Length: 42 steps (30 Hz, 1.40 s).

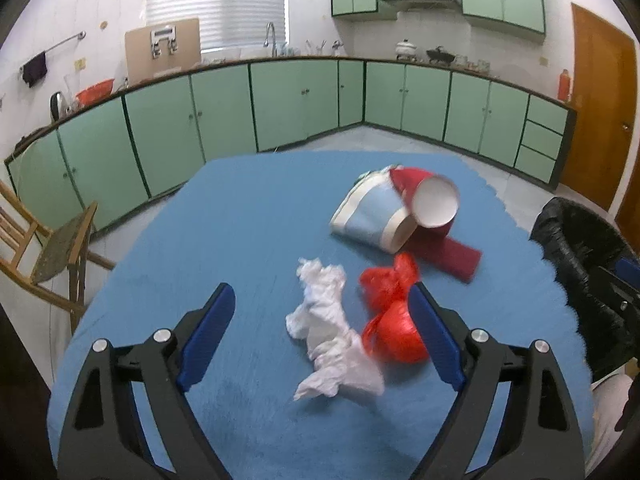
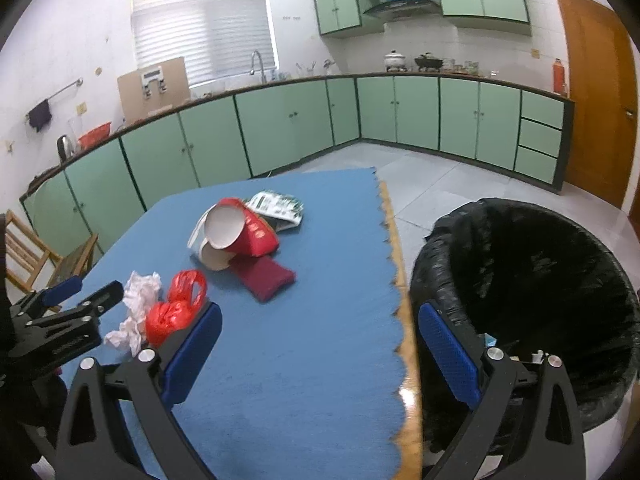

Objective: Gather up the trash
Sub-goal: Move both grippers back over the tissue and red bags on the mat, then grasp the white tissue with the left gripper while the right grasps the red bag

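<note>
On the blue table (image 1: 240,220) we see crumpled white tissue (image 1: 332,332) touching a knotted red plastic bag (image 1: 394,320). Our left gripper (image 1: 322,340) spreads wide around them, empty. Our right gripper (image 2: 320,344), wide open, holds nothing beside the black-lined bin (image 2: 540,280).

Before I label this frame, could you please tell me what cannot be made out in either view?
- Bin contents: right view, dark liner and right tongs hide them.
- Printed packet: red cup covers part; print too small.
- White tissue: left view, blurred.
- Bin's far side: left view, cut off at the edge.
</note>
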Motion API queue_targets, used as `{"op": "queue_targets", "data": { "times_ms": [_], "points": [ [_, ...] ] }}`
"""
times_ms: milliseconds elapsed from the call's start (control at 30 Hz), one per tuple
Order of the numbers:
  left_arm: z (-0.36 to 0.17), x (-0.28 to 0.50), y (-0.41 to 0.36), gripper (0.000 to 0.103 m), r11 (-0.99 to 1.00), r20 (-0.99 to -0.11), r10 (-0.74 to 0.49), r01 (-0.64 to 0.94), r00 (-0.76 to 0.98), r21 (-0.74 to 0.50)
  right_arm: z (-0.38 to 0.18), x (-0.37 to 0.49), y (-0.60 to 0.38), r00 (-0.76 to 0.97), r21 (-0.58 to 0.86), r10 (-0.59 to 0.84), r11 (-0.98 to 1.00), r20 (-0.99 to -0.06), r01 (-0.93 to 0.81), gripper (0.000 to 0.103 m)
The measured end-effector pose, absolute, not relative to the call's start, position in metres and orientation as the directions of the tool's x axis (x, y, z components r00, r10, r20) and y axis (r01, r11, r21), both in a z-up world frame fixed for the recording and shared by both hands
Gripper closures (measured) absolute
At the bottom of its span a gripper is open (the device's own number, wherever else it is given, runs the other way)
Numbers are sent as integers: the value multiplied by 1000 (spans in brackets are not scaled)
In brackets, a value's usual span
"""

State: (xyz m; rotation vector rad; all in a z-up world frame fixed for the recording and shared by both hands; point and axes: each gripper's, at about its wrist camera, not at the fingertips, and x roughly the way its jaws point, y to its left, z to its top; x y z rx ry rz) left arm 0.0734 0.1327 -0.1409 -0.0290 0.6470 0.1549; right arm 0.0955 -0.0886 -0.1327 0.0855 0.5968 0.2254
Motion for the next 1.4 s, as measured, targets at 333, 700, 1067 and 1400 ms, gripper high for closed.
{"op": "queue_targets", "data": {
  "times_ms": [333, 700, 1067, 1400],
  "points": [
    [-175, 99, 153, 26, 979, -702, 132, -204, 700, -19, -141, 105, -79, 784, 123, 244, 970, -571, -212, 6],
    [-193, 116, 163, 71, 974, -768, 84, -214, 635, -69, -145, 113, -72, 769, 118, 244, 969, -590, -217, 6],
    [-172, 104, 185, 84, 975, -724, 112, -214, 680, -51, -142, 119, -36, 760, 120, 282, 957, -586, -262, 6],
    [-166, 99, 223, 84, 960, -730, 157, -277, 665, -46, -153, 134, 22, 729, 131, 328, 940, -601, -315, 7]
  ]
}}
